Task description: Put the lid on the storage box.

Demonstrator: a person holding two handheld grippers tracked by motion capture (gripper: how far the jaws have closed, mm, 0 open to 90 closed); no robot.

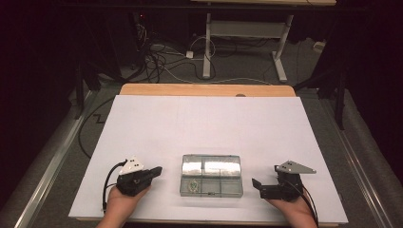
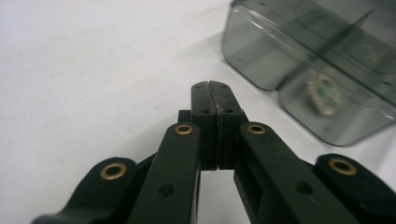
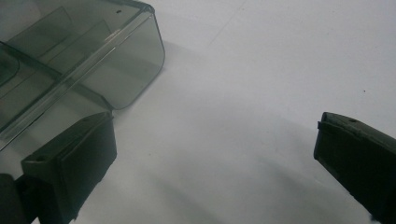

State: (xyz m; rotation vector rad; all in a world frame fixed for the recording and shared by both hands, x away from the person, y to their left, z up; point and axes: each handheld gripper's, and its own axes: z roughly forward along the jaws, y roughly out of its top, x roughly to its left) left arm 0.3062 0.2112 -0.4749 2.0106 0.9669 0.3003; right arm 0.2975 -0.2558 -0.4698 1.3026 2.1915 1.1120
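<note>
- I am holding the left tool (image 1: pixel 156 171) low over the near-left part of the white tabletop (image 1: pixel 209 123), its jaws clenched tight together with nothing between them; in the left gripper view the two black pads are meeting flush.
- I am keeping the right tool (image 1: pixel 256 184) at the near right, its jaws spread wide and released, bare tabletop showing between them in the right gripper view.
- Between the two tools, the smoky-grey transparent plastic compartment box (image 1: pixel 211 175) is sitting flat on the tabletop near its front edge, apart from both tools, with its lid apparently closed.
- Inside its near-left compartment a small greenish, beaded-looking item (image 1: pixel 192 185) is lying; I cannot tell what it is.
- I am judging the box to be light, stiff and smooth-walled, so it is likely to slide on the tabletop or slip between the pads; thin hard plastic may also crack if squeezed hard.
- I am thinking the best hold is across a short end wall or a rounded corner, with one tool steadying it while the other works at the lid edge.
- Farther off, the wooden table edge (image 1: pixel 204 90), then floor cables (image 1: pixel 161 59) and a white desk frame (image 1: pixel 247 33), are sitting in the dark background.
</note>
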